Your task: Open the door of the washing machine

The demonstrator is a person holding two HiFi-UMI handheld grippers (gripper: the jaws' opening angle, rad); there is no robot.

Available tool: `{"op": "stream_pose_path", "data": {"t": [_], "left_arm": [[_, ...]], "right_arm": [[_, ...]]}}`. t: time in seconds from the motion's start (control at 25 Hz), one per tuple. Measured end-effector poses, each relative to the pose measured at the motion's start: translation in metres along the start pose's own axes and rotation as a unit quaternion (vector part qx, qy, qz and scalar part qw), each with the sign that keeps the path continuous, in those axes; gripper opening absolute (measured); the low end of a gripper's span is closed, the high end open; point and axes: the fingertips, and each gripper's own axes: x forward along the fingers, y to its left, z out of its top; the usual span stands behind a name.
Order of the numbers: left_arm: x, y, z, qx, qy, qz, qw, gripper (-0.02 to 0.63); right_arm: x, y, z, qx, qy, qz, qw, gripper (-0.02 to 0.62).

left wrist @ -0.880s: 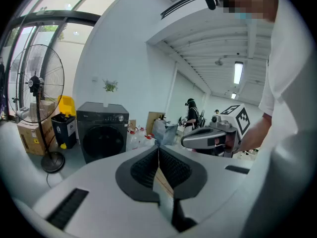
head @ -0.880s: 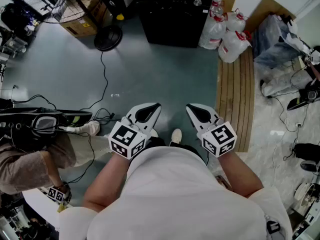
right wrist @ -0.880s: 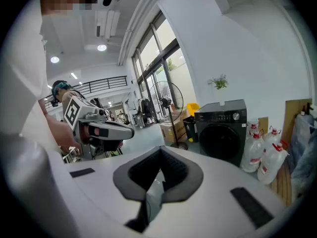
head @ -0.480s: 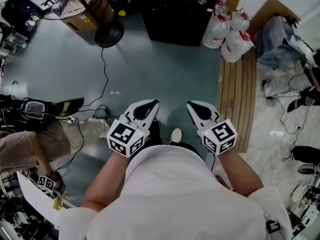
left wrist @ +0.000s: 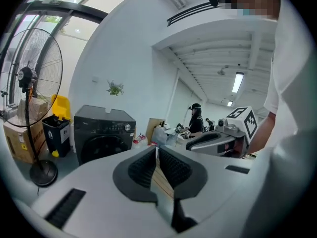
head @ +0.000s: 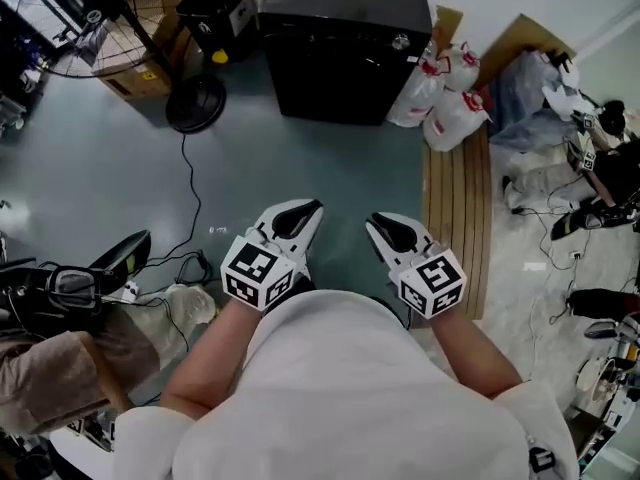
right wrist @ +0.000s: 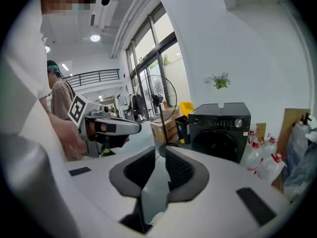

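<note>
My left hand-held gripper (head: 304, 212) was closed and empty, the right hand-held gripper (head: 379, 224) barely ajar. I judged the washing machine (head: 345, 48) door (right wrist: 221, 144) rigid and latched, best pulled at its rim.

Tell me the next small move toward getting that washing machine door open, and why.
Probably step forward across the grey-green floor toward the dark grey front-loading washing machine. Its round door looks shut, and the left gripper and right gripper are both empty, held near the person's body, well short of the machine.
</note>
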Motion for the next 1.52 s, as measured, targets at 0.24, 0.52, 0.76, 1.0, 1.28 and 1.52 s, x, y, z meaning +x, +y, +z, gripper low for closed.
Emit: {"op": "stream_pose_path", "data": {"t": [0.24,0.52,0.76,1.0,1.28,1.52], "left_arm": [[0.013,0.080,0.033,0.012,0.000,-0.036,0.9993,0.020],[0.025,0.129,0.038,-0.016,-0.012,-0.026,0.9994,0.020],[0.044,0.173,0.043,-0.026,-0.008,-0.004,0.9996,0.020],[0.081,0.218,0.057,-0.018,0.009,0.033,0.9992,0.020],[0.156,0.282,0.075,-0.011,0.022,0.054,0.9982,0.021],[0.205,0.345,0.060,0.005,0.061,0.046,0.9971,0.026]], "right_arm": [[0.069,-0.007,0.045,0.005,0.008,-0.032,0.999,0.031],[0.120,-0.016,0.064,-0.013,0.032,-0.019,0.999,0.014],[0.163,-0.046,0.077,-0.010,0.034,0.007,0.999,0.009],[0.205,-0.094,0.093,-0.017,0.040,0.042,0.998,0.009],[0.244,-0.180,0.128,-0.019,0.034,0.058,0.998,0.020],[0.269,-0.224,0.134,0.001,0.044,0.036,0.998,0.023]]}}
